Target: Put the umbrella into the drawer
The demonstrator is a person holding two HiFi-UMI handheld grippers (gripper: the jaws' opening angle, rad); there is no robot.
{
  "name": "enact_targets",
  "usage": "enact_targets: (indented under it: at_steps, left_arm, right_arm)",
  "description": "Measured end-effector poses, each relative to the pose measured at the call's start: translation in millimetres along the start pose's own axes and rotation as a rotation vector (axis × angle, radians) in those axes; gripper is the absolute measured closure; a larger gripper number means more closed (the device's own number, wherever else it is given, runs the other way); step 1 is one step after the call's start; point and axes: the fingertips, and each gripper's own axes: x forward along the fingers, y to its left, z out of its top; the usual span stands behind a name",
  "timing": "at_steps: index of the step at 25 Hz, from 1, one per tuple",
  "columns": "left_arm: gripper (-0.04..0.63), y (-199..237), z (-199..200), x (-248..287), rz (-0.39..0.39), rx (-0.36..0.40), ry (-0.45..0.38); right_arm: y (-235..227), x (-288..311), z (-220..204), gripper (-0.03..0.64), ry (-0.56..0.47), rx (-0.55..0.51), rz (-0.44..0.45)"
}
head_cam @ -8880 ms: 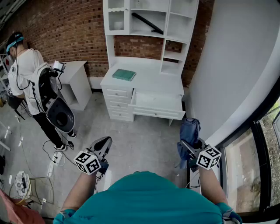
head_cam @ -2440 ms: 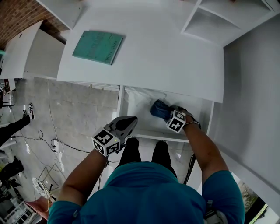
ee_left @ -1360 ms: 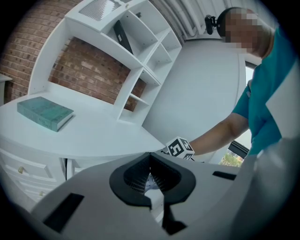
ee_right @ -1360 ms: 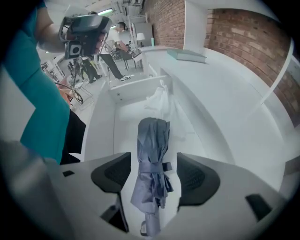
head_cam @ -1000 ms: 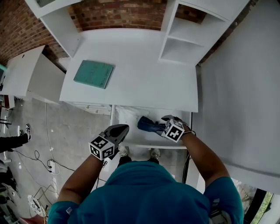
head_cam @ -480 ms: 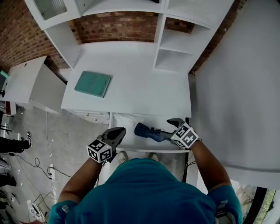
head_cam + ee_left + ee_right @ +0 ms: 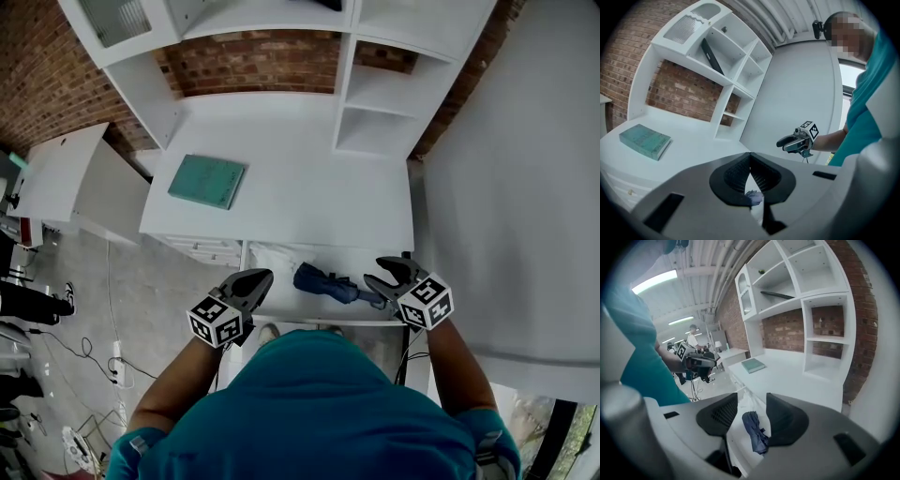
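Umbrella lay folded in the open drawer at the lower middle of the head view, the right gripper beside it held nothing, jaws apart but closing, and the left gripper was pinched together, empty.

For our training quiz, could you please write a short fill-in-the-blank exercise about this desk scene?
The blue umbrella lies in the open ___.
A teal ___ lies on the desktop.
The left gripper has its jaws ___.
Missing words: drawer; book; shut.
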Motion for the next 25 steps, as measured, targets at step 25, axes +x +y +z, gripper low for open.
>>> enact_targets:
  at_steps: [25]
  left_arm:
    - [0.586, 7, -3, -3, 0.021, -0.013, 0.001]
  right_arm:
    - [-12, -8, -13, 0.595, -0.152, 0.181, -0.037]
